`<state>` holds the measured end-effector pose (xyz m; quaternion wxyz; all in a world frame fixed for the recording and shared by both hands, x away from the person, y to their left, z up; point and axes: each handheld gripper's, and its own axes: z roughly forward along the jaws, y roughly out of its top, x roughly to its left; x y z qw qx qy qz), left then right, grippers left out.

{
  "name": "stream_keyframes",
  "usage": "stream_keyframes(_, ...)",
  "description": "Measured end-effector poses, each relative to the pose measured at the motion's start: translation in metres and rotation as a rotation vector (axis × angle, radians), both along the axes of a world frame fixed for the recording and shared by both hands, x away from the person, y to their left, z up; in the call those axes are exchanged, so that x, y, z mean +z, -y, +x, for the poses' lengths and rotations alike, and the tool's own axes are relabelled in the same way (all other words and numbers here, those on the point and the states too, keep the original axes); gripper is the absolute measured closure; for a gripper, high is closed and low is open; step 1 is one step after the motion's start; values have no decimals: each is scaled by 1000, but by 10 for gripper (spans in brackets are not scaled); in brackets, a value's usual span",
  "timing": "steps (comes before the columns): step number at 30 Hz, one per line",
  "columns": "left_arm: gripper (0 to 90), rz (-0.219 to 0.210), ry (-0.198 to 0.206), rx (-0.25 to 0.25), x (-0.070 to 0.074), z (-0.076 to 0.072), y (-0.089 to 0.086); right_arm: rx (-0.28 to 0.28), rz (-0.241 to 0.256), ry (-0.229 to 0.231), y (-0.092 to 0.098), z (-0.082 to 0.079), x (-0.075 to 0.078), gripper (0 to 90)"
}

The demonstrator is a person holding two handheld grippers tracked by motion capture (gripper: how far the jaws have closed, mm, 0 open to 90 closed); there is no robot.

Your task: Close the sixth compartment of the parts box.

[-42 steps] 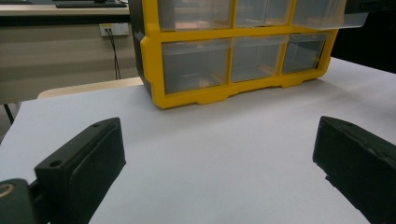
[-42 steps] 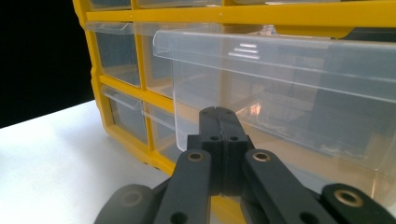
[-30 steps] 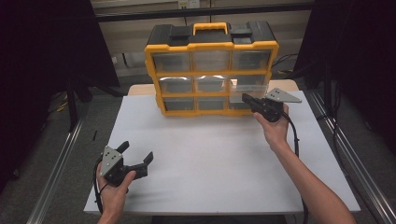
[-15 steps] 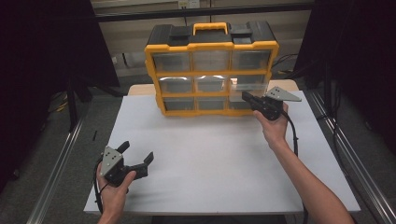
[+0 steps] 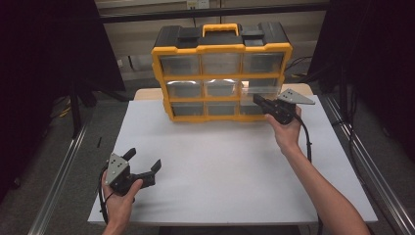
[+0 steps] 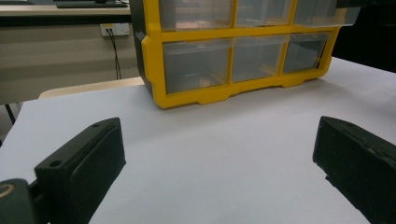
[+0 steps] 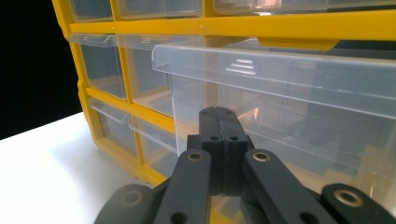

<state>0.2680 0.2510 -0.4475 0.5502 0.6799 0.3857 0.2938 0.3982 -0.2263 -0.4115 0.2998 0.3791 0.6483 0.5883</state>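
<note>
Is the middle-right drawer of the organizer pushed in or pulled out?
Pulled out: the drawer juts forward of the yellow frame, right gripper shut at its front.

The person's left hand (image 5: 119, 198) came in at the near left corner of the table, gripping the black two-jaw left gripper (image 5: 143, 166) low above the surface. Its jaws stood wide apart and pointed toward the far right. The right forearm (image 5: 320, 188) reached diagonally from the near right corner toward the far right part of the table, wrist straight. The right hand (image 5: 287, 128) held the black two-jaw right gripper (image 7: 218, 120) raised, its jaws pressed flat together, pointing left and away from the person.
</note>
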Motion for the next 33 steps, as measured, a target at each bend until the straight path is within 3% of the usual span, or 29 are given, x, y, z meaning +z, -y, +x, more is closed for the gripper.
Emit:
stream_keyframes(4, 24, 16, 2, 3, 0, 0, 0, -3, -1, 3, 0, 1, 1, 900)
stream_keyframes(6, 24, 2, 1, 2, 0, 0, 0, -6, 5, 1, -1, 1, 2, 900)
stream_keyframes(8, 24, 18, 5, -2, 1, -2, 0, -8, -5, 10, -1, 2, 2, 900)
stream_keyframes(33, 24, 20, 12, -2, 1, -2, 1, -27, 22, 9, -6, 13, 3, 900)
